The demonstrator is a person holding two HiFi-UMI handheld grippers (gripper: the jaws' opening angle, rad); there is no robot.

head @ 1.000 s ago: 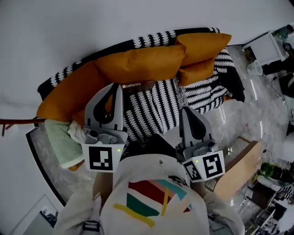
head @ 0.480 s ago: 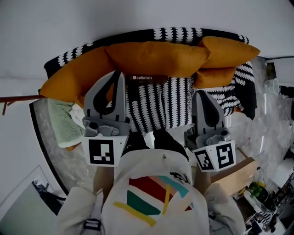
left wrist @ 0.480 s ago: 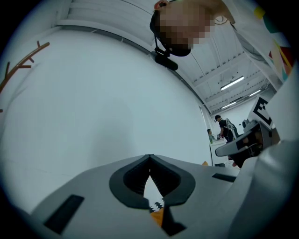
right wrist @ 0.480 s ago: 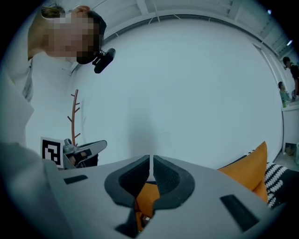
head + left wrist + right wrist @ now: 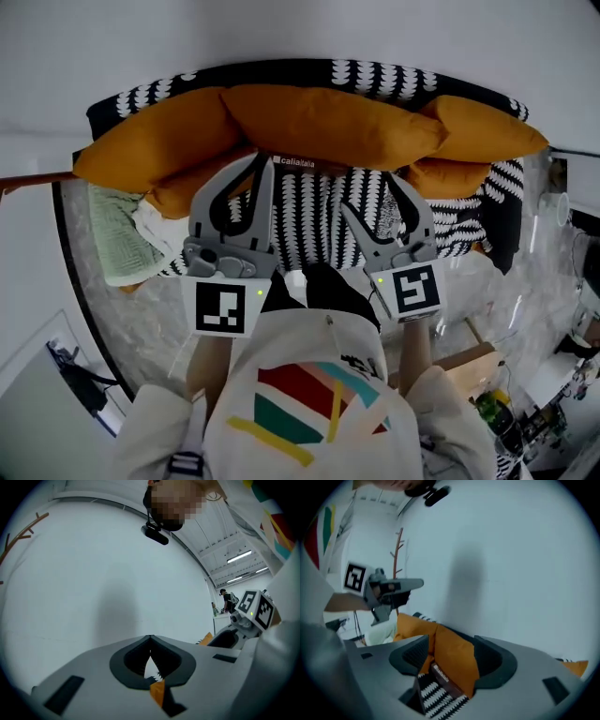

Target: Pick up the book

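A brown book [image 5: 298,165] with a white printed label lies on the black-and-white patterned sofa [image 5: 319,211], tucked against the orange cushions [image 5: 328,122]. My left gripper [image 5: 263,163] is shut and empty, its tips just left of the book; in its own view the left gripper [image 5: 150,637] faces a white wall. My right gripper [image 5: 369,195] hangs over the seat to the book's right, and its jaws are opening with nothing between them. In the right gripper view the book [image 5: 440,675] and a cushion [image 5: 457,656] show beyond the right gripper [image 5: 451,640].
A green folded blanket [image 5: 117,239] and a white cloth [image 5: 155,225] lie at the sofa's left end. A wooden board [image 5: 469,361] stands on the marble floor at the lower right. A bare wooden branch stand [image 5: 397,550] rises by the wall.
The right gripper's jaws have gone from shut to wide apart. Both grippers have come down and forward toward the sofa seat and the book.
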